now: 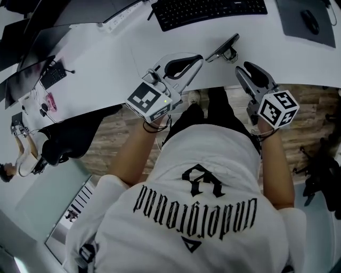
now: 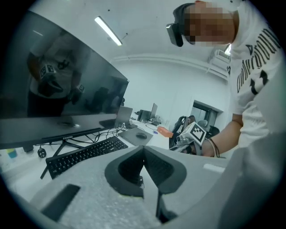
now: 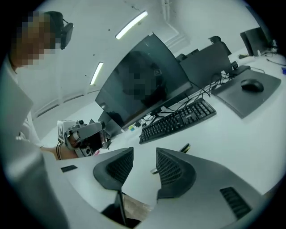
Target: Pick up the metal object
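Observation:
The metal object point(image 1: 224, 49), a thin dark bar on a small foot, lies on the white desk point(image 1: 160, 42) near its front edge. In the right gripper view the metal object point(image 3: 184, 148) shows just beyond the jaws, partly hidden by the right pad. My right gripper point(image 1: 248, 68) hovers over the desk edge just right of it, open, with nothing between its pads point(image 3: 174, 167). My left gripper point(image 1: 198, 57) is held to the object's left, and its pads point(image 2: 134, 167) meet at the tip, shut and empty.
A black keyboard point(image 1: 208, 10) lies behind the object. A grey mouse pad with a mouse point(image 1: 306, 21) is at the far right. A large dark monitor point(image 2: 58, 89) stands at the back. A power strip point(image 1: 118, 20) and a black chair point(image 1: 69, 138) are to the left.

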Demonstrator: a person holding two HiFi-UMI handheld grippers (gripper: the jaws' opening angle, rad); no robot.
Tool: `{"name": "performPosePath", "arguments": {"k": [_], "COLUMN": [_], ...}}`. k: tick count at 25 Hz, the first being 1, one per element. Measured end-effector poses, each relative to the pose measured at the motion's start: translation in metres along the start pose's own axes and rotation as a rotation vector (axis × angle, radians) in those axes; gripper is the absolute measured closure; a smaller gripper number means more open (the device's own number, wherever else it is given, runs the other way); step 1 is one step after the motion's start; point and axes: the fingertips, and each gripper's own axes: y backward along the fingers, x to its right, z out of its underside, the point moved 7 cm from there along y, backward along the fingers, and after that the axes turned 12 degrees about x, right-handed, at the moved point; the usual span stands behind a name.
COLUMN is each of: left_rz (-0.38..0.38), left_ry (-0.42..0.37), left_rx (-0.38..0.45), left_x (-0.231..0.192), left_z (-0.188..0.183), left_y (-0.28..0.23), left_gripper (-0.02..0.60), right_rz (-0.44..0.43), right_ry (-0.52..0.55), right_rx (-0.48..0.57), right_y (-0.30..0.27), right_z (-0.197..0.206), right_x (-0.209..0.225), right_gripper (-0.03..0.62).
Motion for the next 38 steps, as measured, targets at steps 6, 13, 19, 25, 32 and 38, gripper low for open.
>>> {"name": "performPosePath", "arguments": {"k": [6,13,19,25,32,38], "left_rz": [-0.004,0.004,-0.001,-0.013,-0.019,-0.03], "left_ry": [0.046,0.076,0.098,0.121,0.137,0.146], "left_rx": [-0.049,-0.099,-0.121,-0.135,-0.137,-0.135], "left_x": [-0.012,-0.025,-0.029,-0.033,-0.033,-0.032], "left_z": [0.034,0.064,0.076,0.086,0.089,0.091], "left_y": [-0.015,-0.031,-0.032,-0.03,-0.031,-0.028], "left_gripper": [0.568,0.566,0.568,0.566,0.566,0.566], "right_rz": [0.04,0.091,0.102,0.1,-0.009,-0.072], "right_ry": [-0.15,-0.403,-0.513,-0.611,-0.672,-0.663], "right_rx": [-0.046,-0.078,-0.078,-0.06,-0.03,-0.008], "right_y": [-0.018,-0.04,-0.048,-0.06,-0.077,-0.082], "right_z": [0.032,0.066,0.079,0.082,0.078,0.072], "right_x": [0.036,0.07,0.079,0.082,0.079,0.077], "right_gripper": [0.456,0.456,0.456,0.456,0.493,0.544]}}
